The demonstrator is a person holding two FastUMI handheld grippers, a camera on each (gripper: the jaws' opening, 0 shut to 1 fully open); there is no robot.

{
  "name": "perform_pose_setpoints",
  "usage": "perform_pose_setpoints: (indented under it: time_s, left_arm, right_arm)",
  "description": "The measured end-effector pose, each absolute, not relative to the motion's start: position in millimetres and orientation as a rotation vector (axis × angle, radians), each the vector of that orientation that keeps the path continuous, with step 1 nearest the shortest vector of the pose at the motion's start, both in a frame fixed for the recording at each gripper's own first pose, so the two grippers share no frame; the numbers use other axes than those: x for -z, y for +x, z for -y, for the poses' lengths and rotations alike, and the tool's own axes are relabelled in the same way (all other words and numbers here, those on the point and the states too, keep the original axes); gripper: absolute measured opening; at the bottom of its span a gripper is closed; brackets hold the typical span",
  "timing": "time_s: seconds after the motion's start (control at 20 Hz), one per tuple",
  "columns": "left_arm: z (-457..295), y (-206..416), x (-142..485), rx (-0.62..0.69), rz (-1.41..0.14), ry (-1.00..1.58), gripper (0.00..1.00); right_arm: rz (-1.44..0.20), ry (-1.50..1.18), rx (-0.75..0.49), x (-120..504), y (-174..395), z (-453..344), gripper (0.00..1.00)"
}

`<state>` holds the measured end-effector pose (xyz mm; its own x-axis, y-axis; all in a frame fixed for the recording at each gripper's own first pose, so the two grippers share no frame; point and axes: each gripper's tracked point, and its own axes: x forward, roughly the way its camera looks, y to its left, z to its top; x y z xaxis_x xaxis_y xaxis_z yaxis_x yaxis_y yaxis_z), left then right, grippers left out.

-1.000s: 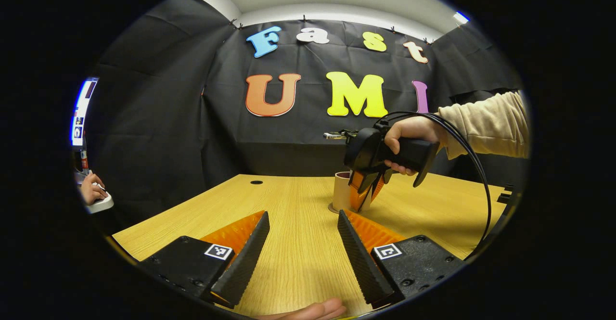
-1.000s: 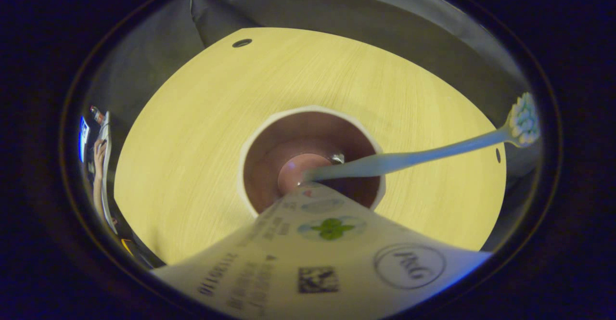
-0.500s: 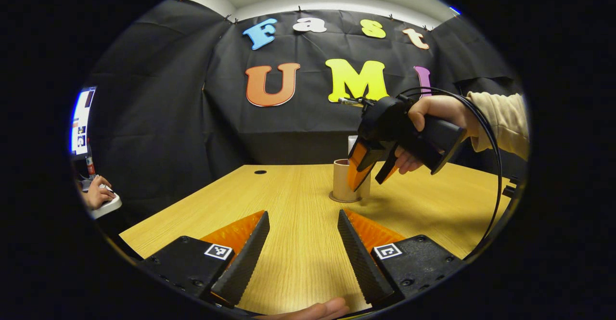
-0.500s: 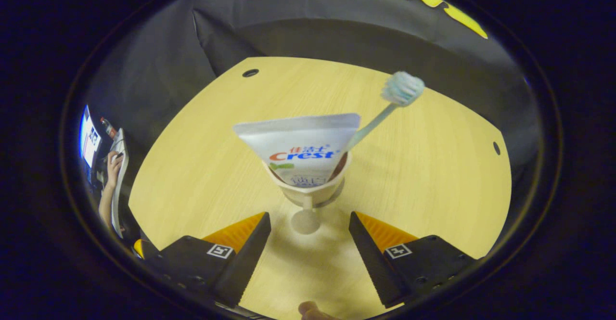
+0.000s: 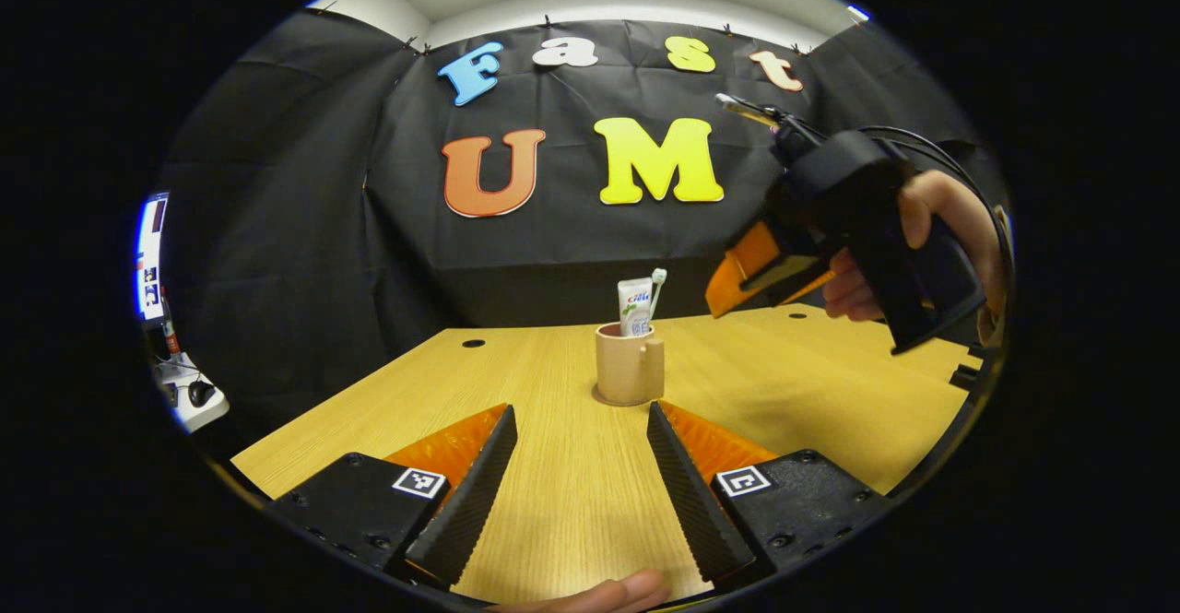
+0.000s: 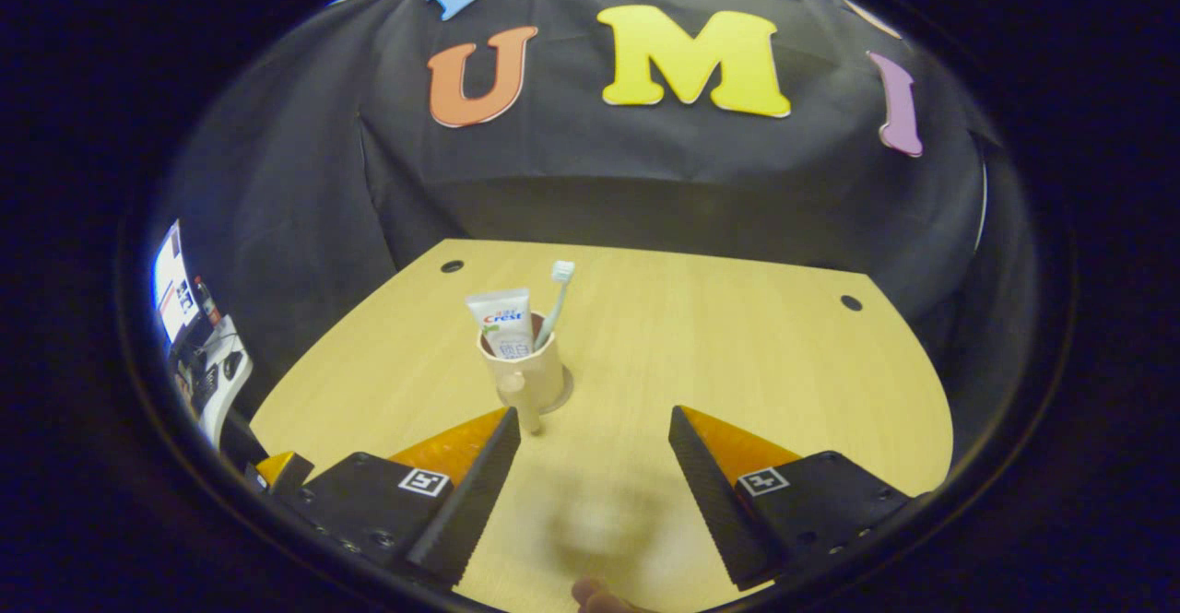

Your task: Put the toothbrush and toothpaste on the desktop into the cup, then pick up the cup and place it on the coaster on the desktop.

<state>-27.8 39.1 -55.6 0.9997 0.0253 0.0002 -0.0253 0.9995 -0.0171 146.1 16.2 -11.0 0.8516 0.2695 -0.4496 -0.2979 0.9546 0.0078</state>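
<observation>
Cup on the coaster, holding brush and paste

The cup (image 5: pixel 628 369) stands mid-desk (image 5: pixel 830 392) on the coaster (image 6: pixel 560 393), toothpaste (image 6: pixel 502 322) and toothbrush (image 6: pixel 556 298) upright inside. Left gripper (image 5: pixel 579 477) and right gripper (image 6: pixel 595 479) both gape wide, empty, near it.

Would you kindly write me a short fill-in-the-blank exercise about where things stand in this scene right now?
1. The toothpaste and toothbrush both stand inside the ____.
2. The cup rests on a round ____ on the desk.
3. The right gripper has its jaws ____, holding nothing.
4. The left gripper grips ____.

Missing words: cup; coaster; open; nothing
</observation>
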Motion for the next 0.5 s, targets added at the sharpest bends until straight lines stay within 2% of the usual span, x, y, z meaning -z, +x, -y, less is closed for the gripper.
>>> perform_pose_setpoints:
  time_s: [0.3,0.35,0.5]
  left_arm:
    - [-23.6,-29.2,30.3,-0.024,0.006,-0.067,0.91]
    - [-20.4,-29.8,28.2,-0.024,0.006,-0.056,0.9]
    - [-14.4,-32.0,24.0,-0.021,0.002,-0.05,0.9]
  right_arm:
    - [-0.197,-0.002,-0.155,-11.6,94.7,65.2,0.96]
    - [-0.165,-0.011,-0.137,-12.4,88.5,74.4,0.94]
    - [-0.101,0.003,-0.094,-10.0,61.9,96.8,0.96]
